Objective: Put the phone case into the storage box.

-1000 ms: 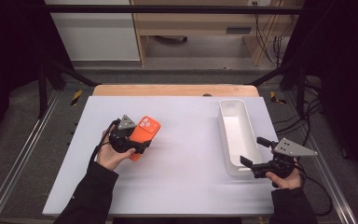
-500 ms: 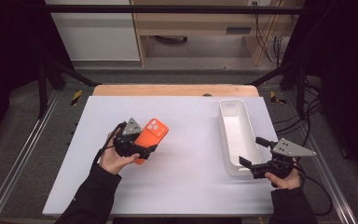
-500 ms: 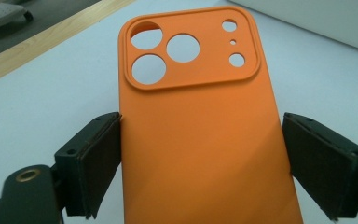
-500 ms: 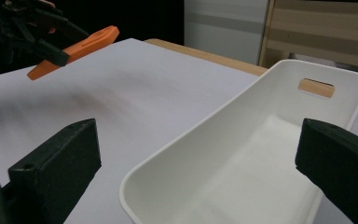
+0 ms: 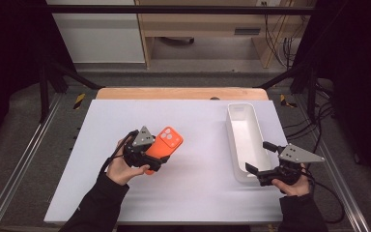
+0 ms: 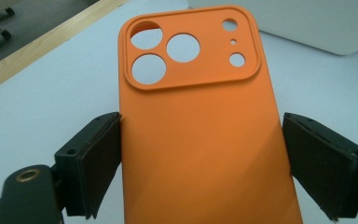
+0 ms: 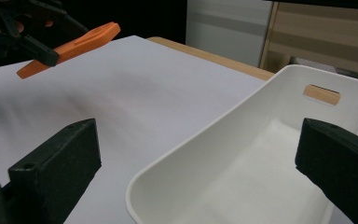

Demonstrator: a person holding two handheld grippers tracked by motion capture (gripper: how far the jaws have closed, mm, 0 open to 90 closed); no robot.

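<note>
One orange phone case (image 5: 163,145), held in the left gripper (image 5: 155,158) above the left half of the white table (image 5: 203,193). The left hand (image 5: 121,166) enters from the near edge. The fingers (image 6: 98,156) are clamped on the two long edges of the case, at its near half; in the left gripper view one pad sits against each side, and the back of the case faces the camera. The long axis of the case runs from near left to far right across the table. The end with the camera cut-outs points to the far right, away from the hand. In that raised panel there are three large round holes and three smaller ones. In the right gripper view the case is seen edge-on, clear of the table surface, with its far end tilted upward.

One white tray (image 5: 245,145), oblong and open-topped, stands on the right half of the table. Its long axis runs near to far. A handle slot is cut into its far end wall. The case and the tray are well apart.

The right gripper (image 5: 262,159), in the right hand (image 5: 292,183), sits at the near end of the tray. Its fingers (image 7: 60,161) stand wide apart, one on each side of the tray's near end wall, with no contact visible. One cable (image 5: 331,200) trails from this gripper off the right edge of the table.
</note>
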